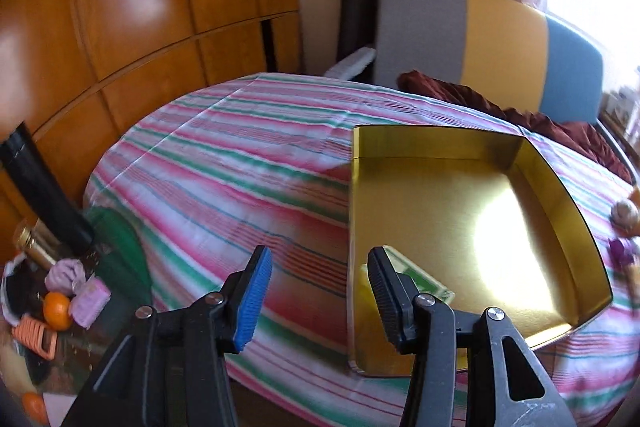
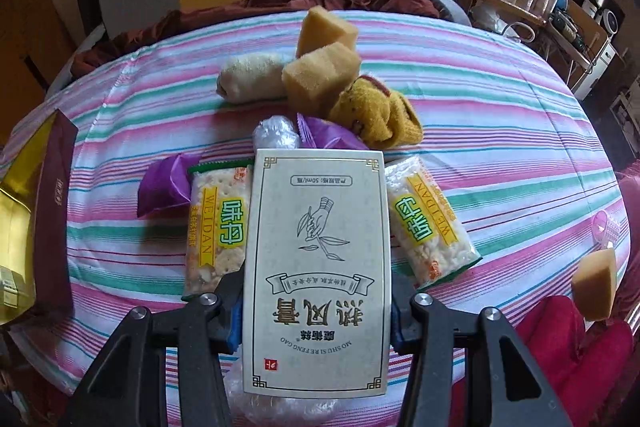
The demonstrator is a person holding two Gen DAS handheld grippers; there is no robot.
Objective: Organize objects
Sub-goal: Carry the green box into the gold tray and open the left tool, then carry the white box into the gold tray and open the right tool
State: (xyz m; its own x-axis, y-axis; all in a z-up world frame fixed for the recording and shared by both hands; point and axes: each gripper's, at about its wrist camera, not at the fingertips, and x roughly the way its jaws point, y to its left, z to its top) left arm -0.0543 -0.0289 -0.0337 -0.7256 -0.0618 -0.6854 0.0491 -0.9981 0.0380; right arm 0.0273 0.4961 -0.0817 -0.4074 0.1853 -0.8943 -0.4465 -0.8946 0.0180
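Observation:
My right gripper [image 2: 316, 311] is shut on a white printed carton [image 2: 316, 227], held above the striped tablecloth [image 2: 500, 99]. Under it lie two green-and-yellow snack packets [image 2: 218, 227] [image 2: 428, 223], purple wrappers [image 2: 164, 187], yellow sponges [image 2: 320, 75], a mustard sock [image 2: 376, 115] and a beige roll [image 2: 248, 79]. My left gripper [image 1: 320, 297] is open with nothing between its fingers, at the near left edge of the open gold tin [image 1: 448, 187]. A green-and-white packet [image 1: 424, 283] lies in the tin's near corner, partly hidden by the black finger.
The tin's maroon side [image 2: 52, 211] shows at the left of the right wrist view. A sponge piece [image 2: 594, 283] and a pink cup [image 2: 606, 227] sit by the right edge. Left of the table are a dark bottle [image 1: 40, 195], an orange [image 1: 56, 309] and other clutter. A chair [image 1: 480, 43] stands behind.

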